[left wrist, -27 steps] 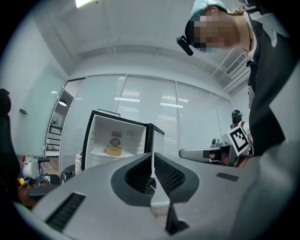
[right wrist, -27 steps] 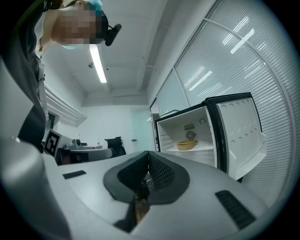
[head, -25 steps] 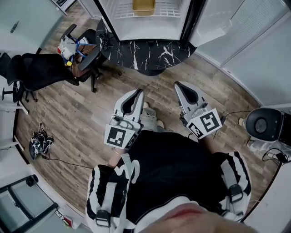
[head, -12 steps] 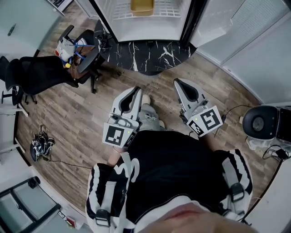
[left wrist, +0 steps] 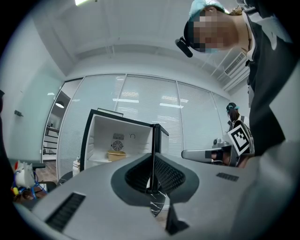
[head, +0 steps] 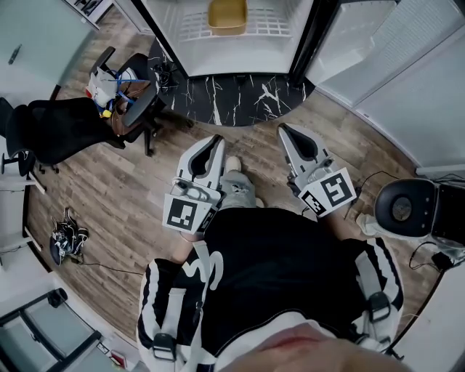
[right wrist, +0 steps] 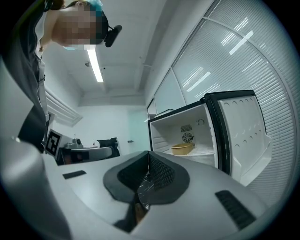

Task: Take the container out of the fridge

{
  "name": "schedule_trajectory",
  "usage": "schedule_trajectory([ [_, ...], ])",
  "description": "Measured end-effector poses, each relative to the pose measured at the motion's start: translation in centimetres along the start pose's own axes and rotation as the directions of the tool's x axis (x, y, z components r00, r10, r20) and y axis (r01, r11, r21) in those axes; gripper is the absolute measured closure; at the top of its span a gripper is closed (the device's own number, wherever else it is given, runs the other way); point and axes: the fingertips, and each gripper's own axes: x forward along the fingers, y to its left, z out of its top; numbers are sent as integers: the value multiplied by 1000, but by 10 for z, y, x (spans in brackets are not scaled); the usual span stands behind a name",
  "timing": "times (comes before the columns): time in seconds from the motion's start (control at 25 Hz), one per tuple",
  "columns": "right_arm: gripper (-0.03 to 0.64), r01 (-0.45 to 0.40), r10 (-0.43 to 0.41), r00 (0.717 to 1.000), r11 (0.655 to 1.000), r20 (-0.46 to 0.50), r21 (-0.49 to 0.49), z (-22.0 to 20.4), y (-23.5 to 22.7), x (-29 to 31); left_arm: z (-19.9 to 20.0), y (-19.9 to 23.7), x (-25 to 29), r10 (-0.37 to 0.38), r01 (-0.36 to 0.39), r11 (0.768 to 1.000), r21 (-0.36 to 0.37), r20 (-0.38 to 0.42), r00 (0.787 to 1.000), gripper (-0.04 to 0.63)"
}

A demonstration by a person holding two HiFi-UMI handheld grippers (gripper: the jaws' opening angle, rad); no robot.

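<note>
A yellow container (head: 227,16) sits on the white wire shelf of the open fridge (head: 196,54), at the top of the head view. It also shows in the left gripper view as the container (left wrist: 116,155) and in the right gripper view as the container (right wrist: 183,149). My left gripper (head: 216,139) and right gripper (head: 283,129) are held side by side over the wood floor, pointing at the fridge and well short of it. Both are shut and hold nothing: the left gripper (left wrist: 153,164) and the right gripper (right wrist: 148,161) show closed jaws.
The fridge door (head: 341,36) stands open to the right. A black marbled mat (head: 232,91) lies before the fridge. Two office chairs (head: 58,127) stand at the left, one loaded with a bag (head: 120,87). A round black appliance (head: 403,208) and cables are at the right.
Both grippers and the person have moved forward toward the fridge, which now sits a little lower and nearer in the head view. Both jaws stay shut.
</note>
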Motion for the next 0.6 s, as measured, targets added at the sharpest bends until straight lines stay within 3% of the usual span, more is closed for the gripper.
schedule_trajectory([
  [0.6,606,35,-35,999,999,-6,2,0,-34,47,-4,48,46,-20,20,1000,-7,8,1000,571],
])
